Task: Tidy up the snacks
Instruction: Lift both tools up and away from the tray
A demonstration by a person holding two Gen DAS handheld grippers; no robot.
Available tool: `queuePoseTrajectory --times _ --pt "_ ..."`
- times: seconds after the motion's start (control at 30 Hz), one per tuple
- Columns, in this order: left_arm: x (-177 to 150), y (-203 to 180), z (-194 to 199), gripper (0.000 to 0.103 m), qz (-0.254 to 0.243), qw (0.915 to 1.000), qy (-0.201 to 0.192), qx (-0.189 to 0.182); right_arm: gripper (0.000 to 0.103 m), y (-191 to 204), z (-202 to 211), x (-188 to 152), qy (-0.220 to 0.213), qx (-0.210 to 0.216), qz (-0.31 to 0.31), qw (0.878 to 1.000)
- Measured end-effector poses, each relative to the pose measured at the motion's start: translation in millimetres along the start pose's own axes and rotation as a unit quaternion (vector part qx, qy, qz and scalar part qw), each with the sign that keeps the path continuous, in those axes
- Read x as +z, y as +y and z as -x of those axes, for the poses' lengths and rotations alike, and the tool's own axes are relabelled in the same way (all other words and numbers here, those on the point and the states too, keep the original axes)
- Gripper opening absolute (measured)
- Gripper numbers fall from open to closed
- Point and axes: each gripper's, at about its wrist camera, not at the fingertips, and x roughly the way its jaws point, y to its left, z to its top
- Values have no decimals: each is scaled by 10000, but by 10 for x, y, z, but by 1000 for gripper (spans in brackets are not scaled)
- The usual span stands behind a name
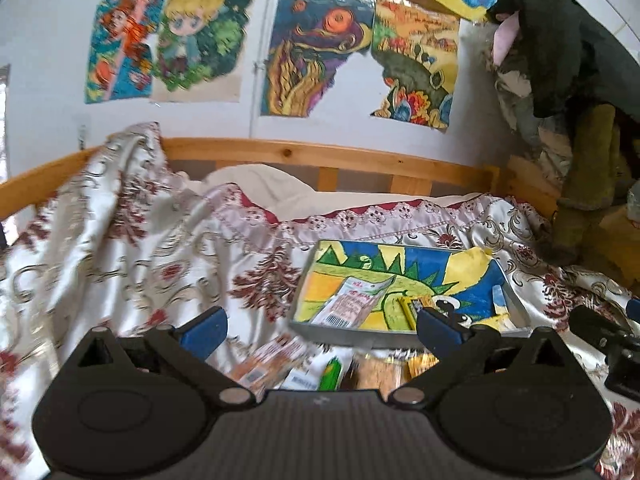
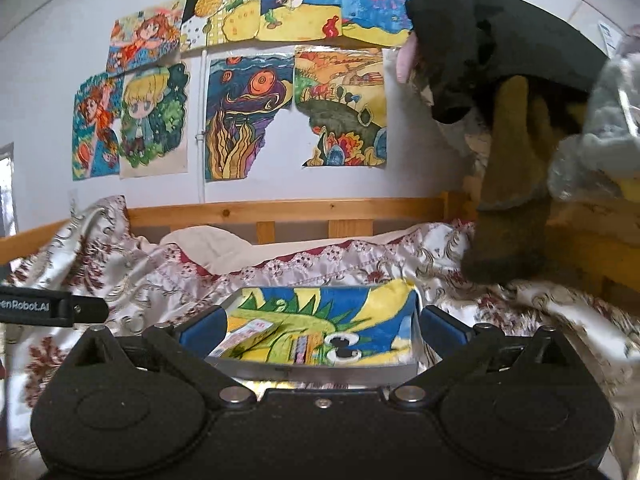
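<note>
A few snack packets (image 1: pixel 352 300) are already laid in the tray (image 1: pixel 514 300), which sits on the bed (image 1: pixel 120 240) and is lined with a bright dinosaur drawing; in the right wrist view a pale packet (image 2: pixel 248 338) and a smaller one beside it can be made out on that lining. More packets (image 1: pixel 320 368), orange, green and brown, are seen loose on the bedspread just in front of the tray, blurred and partly hidden. The task is therefore judged to be partly done, with the loose packets still to be placed. The left hand-held gripper (image 1: pixel 320 330) is spread wide with nothing between its jaws, and the right hand-held gripper (image 2: pixel 320 326) is likewise spread and empty, the tray framed between its fingers. Drawings (image 2: pixel 248 116) are pinned to the wall beyond.
</note>
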Motion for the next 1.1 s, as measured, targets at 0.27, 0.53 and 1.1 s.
queuePoseTrajectory --times 0.27,0.53,1.1 --pt "-394 -47 734 103 -103 9995 63 283 102 -26 694 -163 32 191 -139 9997" --pt "-618 50 1219 103 384 9980 348 353 102 -91 1240 -314 -53 130 -390 9991" --pt "-548 -310 1789 103 -451 9965 122 697 102 -150 1614 -326 -52 -32 22 10000"
